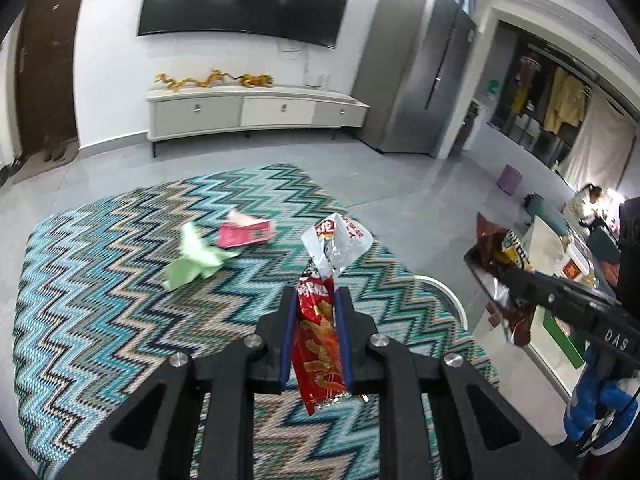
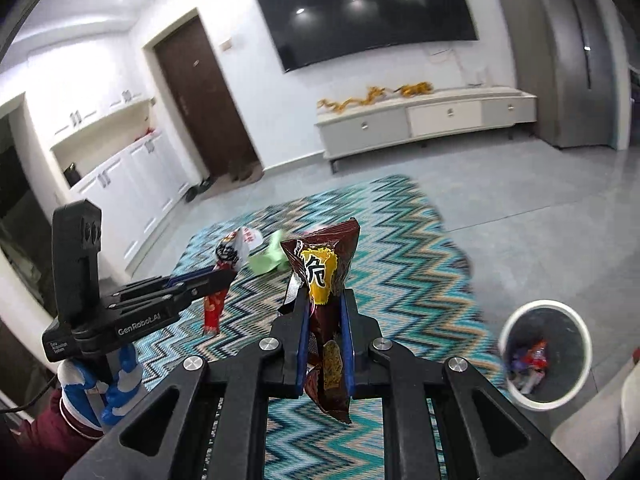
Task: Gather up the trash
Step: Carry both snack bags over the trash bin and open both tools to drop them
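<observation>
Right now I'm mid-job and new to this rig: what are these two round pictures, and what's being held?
Each picture comes from a camera riding on a handheld two-finger gripper, looking along its fingers; a person carries one in each hand. The left gripper is shut on a red snack wrapper. The right gripper is shut on a dark brown chip bag. On the zigzag rug lie a green paper and a pink packet. A white bin holding trash stands beside the rug.

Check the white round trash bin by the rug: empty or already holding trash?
Holding trash. The right wrist view looks down into the white round trash bin: several crumpled wrappers lie at its bottom, well short of the rim.
</observation>
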A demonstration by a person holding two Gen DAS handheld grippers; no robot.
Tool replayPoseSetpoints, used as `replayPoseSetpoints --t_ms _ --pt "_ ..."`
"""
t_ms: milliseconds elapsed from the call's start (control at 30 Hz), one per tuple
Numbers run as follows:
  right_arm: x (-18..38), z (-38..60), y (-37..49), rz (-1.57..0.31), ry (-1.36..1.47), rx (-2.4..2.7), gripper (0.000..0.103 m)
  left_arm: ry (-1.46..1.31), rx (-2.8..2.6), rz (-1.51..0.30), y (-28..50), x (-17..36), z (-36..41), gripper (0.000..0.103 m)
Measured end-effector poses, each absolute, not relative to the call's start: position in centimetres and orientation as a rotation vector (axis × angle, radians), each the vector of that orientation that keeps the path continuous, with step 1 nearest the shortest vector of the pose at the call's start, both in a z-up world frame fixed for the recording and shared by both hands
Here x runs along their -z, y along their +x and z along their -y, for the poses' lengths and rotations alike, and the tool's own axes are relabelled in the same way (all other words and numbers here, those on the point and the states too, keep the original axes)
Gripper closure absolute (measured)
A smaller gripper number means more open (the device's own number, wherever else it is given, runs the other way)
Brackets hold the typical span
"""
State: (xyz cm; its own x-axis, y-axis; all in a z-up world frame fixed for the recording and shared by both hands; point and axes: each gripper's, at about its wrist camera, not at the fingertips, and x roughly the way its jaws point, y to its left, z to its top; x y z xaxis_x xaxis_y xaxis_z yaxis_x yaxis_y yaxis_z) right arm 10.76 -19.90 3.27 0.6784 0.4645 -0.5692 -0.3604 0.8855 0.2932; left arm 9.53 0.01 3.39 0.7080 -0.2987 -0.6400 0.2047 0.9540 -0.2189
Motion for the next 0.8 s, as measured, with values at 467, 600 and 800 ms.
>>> replayPoseSetpoints --t_ms 467,600,800 --pt "-2.3 31.9 10.8 -0.626 0.264 -0.256 0.089 0.055 0.323 -0.716 11.6 -3.2 11.3 0.085" --pt "-1.2 33.7 11.4 -0.632 0.280 -0.231 0.089 0.098 0.316 -0.705 12.0 -2.9 13.7 0.085" --pt "0.8 35.8 12.9 -0.655 0.318 -0.216 0.089 0.169 0.308 -0.696 12.8 -2.1 16.7 0.085"
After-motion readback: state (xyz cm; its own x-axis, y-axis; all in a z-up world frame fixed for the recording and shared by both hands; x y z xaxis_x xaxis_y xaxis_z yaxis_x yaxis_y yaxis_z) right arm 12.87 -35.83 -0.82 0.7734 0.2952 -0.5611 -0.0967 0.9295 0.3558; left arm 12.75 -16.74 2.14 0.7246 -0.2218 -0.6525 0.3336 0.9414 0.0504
